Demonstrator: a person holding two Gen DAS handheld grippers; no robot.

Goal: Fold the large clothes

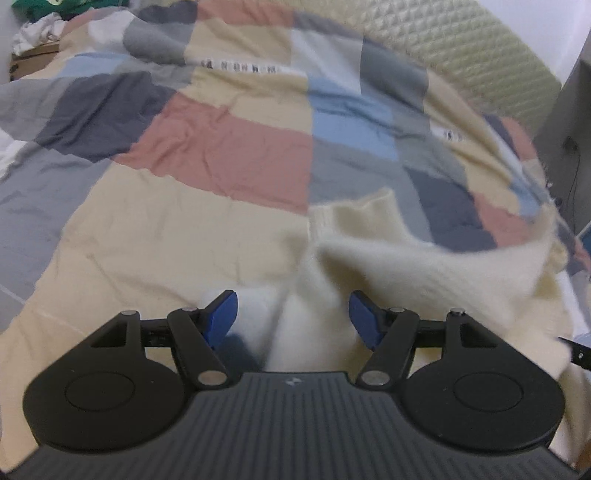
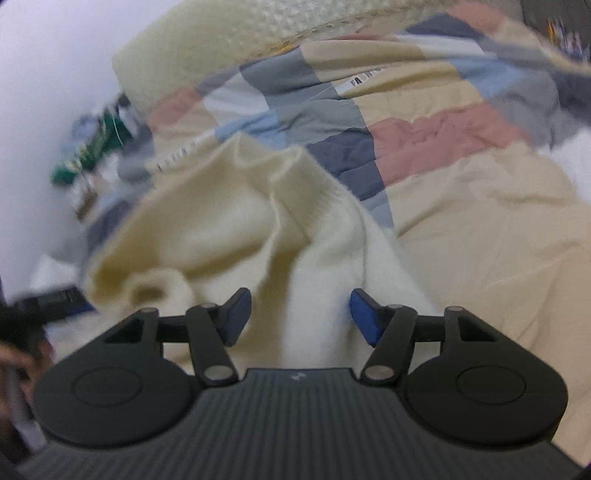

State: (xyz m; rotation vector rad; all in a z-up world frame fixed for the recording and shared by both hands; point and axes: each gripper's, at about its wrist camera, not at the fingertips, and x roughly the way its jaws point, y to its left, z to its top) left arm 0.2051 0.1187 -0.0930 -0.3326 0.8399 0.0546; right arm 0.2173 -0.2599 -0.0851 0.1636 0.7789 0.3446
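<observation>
In the left wrist view, the left gripper [image 1: 291,317] is seen with its blue fingers [image 1: 221,314] spread wide, a bunched fold of the cream knitted sweater [image 1: 424,273] lying between them without being pinched. In the right wrist view, the right gripper [image 2: 299,317] is likewise spread apart, a ridge of the same sweater [image 2: 229,206] running up between its pads. The sweater is found crumpled on the patchwork duvet [image 1: 207,147], near both grippers; its fabric is pale, fuzzy and heaped in soft folds, with a ribbed hem or cuff visible at its far edge.

A broad stretch of flat duvet is shown to the left of the sweater in the left view, and to the right of it in the right view [image 2: 480,206]. Beyond the duvet, a quilted cream headboard [image 1: 461,44] is seen. A green garment [image 1: 55,7] and a cardboard box [image 1: 33,55] at the far corner are shown clearly only by the left view; in the right view that area is blurred.
</observation>
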